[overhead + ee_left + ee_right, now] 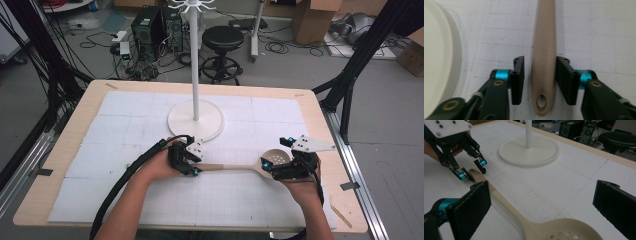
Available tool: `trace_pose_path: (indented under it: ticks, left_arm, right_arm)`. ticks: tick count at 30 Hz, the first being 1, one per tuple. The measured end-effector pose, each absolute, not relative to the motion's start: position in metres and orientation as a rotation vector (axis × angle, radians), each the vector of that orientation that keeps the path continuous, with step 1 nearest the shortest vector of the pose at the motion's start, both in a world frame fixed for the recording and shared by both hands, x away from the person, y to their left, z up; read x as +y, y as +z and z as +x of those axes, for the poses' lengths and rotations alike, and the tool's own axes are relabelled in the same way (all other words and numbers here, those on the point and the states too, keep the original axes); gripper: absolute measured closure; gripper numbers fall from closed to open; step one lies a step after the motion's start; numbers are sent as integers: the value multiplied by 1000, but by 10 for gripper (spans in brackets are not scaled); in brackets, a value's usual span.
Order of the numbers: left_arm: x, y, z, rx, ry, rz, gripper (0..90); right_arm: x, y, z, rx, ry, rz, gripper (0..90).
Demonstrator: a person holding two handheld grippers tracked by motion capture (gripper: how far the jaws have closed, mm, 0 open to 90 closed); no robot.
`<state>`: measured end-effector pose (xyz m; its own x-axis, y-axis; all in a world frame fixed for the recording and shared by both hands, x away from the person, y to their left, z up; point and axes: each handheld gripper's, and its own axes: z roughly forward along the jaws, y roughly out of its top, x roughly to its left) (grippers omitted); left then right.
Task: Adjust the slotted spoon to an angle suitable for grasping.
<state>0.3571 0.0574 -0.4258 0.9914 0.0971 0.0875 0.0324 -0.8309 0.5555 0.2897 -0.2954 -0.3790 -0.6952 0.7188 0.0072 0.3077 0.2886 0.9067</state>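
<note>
A beige slotted spoon (250, 165) lies flat on the white gridded mat of the counter (310, 107), near the front edge, its handle running left and its perforated bowl to the right, just in front of the round base of the white hanging stand (195, 120) that rises mid-counter. Lying lengthwise across the person's front, the spoon offers one end to each hand, and the hole at the handle's tip suggests it is meant for one of the stand's hooks. The left gripper (540, 80) sits at the handle's tip: in the left gripper view its jaws straddle the handle on both sides, with a thin gap showing between each black pad and the beige surface, so they stand narrowly open around it and do not press; the spoon rests on the mat. The right gripper (541, 207) is at the bowl end, and in the right gripper view its jaws stand wide apart, one on each side of the neck and bowl, well clear of both and holding nothing. My reading is that the handle end is being lined up for a pick, with the right hand waiting by the bowl.
</note>
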Motion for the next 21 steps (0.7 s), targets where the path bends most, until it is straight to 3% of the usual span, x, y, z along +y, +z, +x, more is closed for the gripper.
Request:
trace_pose_path:
  ticks: [4,13,21]
  left_arm:
    - [60,-425,359,132,194,2557,513]
    - [69,-423,365,206,258,2558,492]
    - [99,-412,360,259,202,2387,425]
  right_arm:
    - [-297,-379,289,2153,1385,934,6]
    - [-304,-379,284,2143,1370,943,6]
    - [-313,-379,279,2123,1370,966,6]
